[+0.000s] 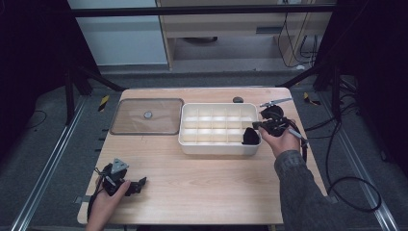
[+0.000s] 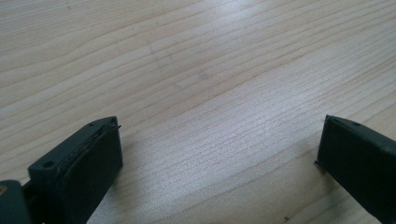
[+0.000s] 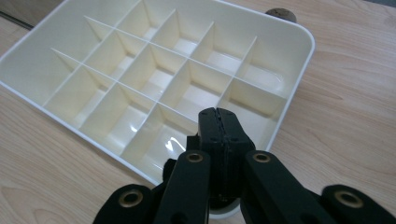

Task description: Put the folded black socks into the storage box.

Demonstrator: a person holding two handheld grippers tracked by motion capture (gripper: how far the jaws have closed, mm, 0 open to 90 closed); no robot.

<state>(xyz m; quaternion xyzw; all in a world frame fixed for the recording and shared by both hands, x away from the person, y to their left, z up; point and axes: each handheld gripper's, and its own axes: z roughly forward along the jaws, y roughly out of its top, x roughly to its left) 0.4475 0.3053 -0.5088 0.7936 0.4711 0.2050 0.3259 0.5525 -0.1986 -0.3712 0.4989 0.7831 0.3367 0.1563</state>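
Wooden counter [image 1: 202, 192], light grain, dark floor with rails on both sides, pale cabinets at the back.

Near edge, 7 o'clock: left tool [image 1: 137, 184] lies low on the counter in the person's left hand [image 1: 107, 199], grey three-cornered plate on top. Left gripper view: jaws spread wide, bare wood between them, no contact with anything.

Mid counter, 3 o'clock: right tool [image 3: 218, 122] in the right hand [image 1: 281, 142], grey sleeve coming up from 5 o'clock. Jaws pressed fully together, pad to pad, nothing visible between them. In the right gripper view the tip hangs over the white divided tray [image 3: 299, 60], above the near-right corner compartments. High view puts the tool at the tray's right end, tip over the rim.

Tray sits centre-right, long side across the counter, grid of compartments; those I can see are empty. Something dark [image 1: 249, 137] sits at the tray's near-right corner, can't tell if it's the tool's own parts or an object.

Just left of the tray, 10 o'clock: clear lid [image 1: 146, 116] flat on the counter, small round knob in the middle, edge just beside the tray.

Far edge, 12 o'clock: small dark round item [image 1: 237, 99] just behind the tray. Nothing lies between the right tool and the compartments.
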